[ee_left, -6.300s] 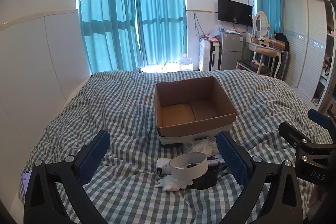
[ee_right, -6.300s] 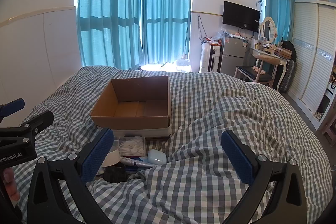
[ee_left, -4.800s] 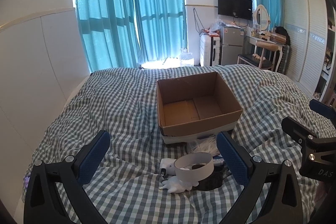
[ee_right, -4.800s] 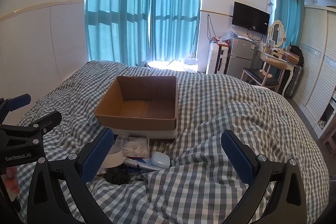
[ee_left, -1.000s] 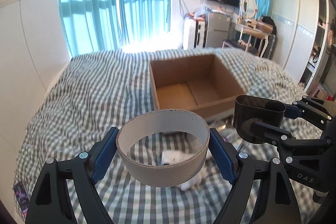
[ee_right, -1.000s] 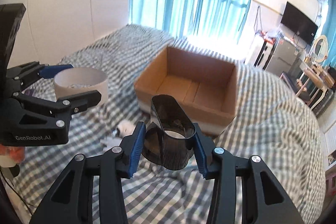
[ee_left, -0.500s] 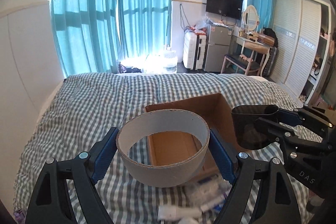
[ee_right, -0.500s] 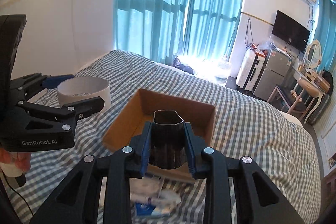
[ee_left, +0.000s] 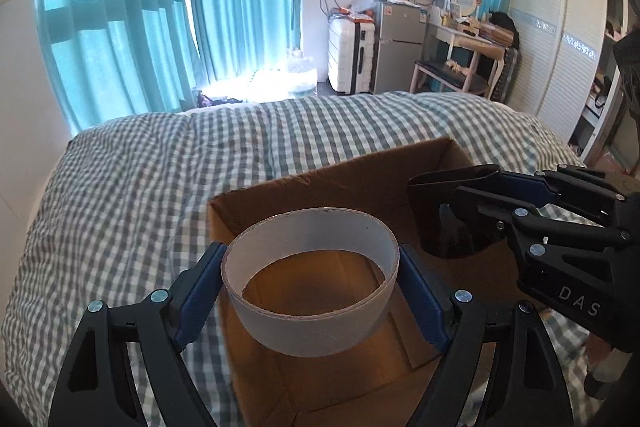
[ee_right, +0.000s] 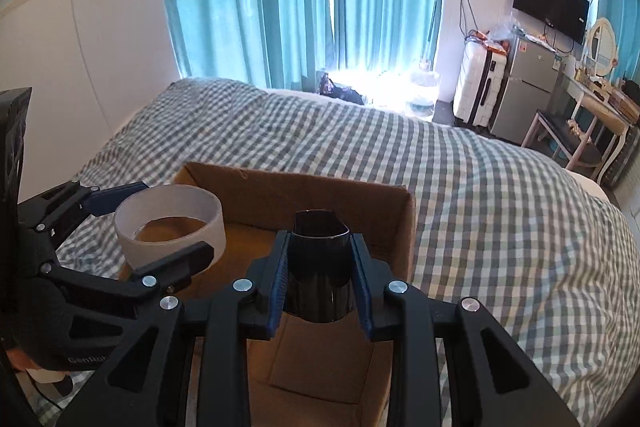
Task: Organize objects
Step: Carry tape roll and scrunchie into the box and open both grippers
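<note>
Checked bedspread (ee_left: 140, 187) is carrying the open cardboard box (ee_left: 336, 179); left gripper (ee_left: 310, 279), clamping the white tape ring (ee_left: 310, 311), and right gripper (ee_right: 318, 267), clamping the dark tinted cup (ee_right: 318, 267), are hovering above it, likely needing lowering and release next.

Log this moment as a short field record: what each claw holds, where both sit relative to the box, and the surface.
left claw: shut on white ring
right claw: shut on black cup
position: both held over the open cardboard box
box contents: none visible
surface: checked bedspread
</note>
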Tool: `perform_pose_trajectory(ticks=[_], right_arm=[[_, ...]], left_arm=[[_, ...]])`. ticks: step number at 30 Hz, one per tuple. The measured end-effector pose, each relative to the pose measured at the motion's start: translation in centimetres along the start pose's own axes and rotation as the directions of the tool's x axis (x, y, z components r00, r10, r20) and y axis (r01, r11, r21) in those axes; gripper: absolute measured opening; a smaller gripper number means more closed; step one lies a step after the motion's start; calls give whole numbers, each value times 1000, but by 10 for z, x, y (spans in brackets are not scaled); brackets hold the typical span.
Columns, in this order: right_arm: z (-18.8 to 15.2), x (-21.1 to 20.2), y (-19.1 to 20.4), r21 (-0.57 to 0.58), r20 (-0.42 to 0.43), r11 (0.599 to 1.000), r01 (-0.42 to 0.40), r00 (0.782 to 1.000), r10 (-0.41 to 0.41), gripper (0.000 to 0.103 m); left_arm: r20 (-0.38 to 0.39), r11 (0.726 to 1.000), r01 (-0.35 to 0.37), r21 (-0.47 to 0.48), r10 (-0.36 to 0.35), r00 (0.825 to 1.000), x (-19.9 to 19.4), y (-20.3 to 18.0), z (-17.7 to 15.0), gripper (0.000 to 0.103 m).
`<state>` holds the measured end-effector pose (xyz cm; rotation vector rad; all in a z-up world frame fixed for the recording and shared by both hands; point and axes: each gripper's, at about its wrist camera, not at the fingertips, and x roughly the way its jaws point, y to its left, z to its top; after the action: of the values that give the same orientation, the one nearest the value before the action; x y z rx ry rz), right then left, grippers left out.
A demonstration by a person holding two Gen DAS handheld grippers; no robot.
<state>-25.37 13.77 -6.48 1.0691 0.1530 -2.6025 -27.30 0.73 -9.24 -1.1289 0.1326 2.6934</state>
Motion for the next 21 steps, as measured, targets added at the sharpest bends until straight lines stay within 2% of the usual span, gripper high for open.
perform_pose_trajectory(ticks=[4,6,7,8,10,11,16,19,21], right_arm=[[-7,8,-1,1,-15,1000,16,1000,-16,29],[-8,7,-5,11,-16,1000,12,1000,-12,39],[-7,6,-7,17,-10,1000,16,1000,-16,55],[-7,1,-7,22,-1,999,23,1000,-23,62],[-7,-15,-8,28,29,999,25,999,-26,64],[-6,-21,-9,28,38,999,25,999,-26,69],[1,-70,-13,48,128,998,34,991,-40,89],[-3,-107,-13,61,197,998,22,980,-33,92],[-7,-128,-10,58,205,998,31,978,-42,93]], left_arm=[[-18,999,44,-5,-44,999,12,-2,-4,87],[-30,998,61,-10,-61,998,13,-1,-7,89],[-35,998,64,-12,-64,997,13,-1,-8,93],[-33,998,57,-17,-58,998,10,-1,-9,95],[-26,998,58,-18,-59,998,1,-1,-11,96],[-24,998,59,-18,-59,998,-3,-1,-12,96],[4,999,33,-21,-33,999,-48,-4,-14,96],[27,1000,0,-17,1,1000,-78,-6,-18,96],[34,999,-33,-28,34,999,-98,-7,-23,98]])
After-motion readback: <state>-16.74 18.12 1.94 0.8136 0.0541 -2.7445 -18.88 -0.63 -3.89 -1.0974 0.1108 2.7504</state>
